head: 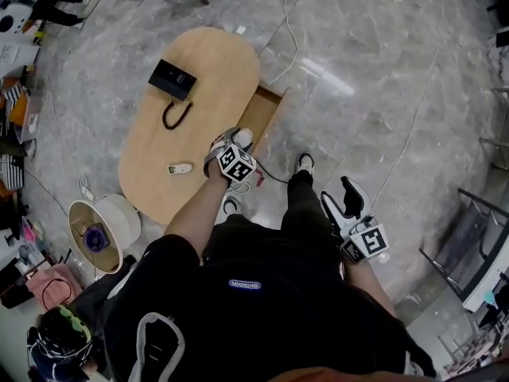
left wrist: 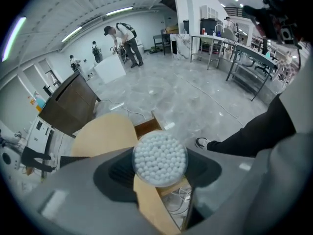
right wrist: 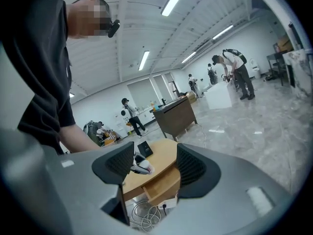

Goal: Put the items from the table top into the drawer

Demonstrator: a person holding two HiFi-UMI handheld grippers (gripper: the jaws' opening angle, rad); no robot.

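Marble floor, one table [head: 208,54] bearing three things — one black box [head: 172,79], one cable [head: 176,115], one white stick [head: 180,168]. Left gripper [left wrist: 160,169] clamps one swab tub [left wrist: 160,157] over the open drawer [head: 261,115]; right gripper [right wrist: 155,163] gapes, empty.

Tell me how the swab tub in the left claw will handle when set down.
Probably light: the tub is clear plastic packed with cotton swabs. Its round smooth wall may slip in the left claw, and it would likely roll if laid sideways in the drawer. On a flat end it should sit still.
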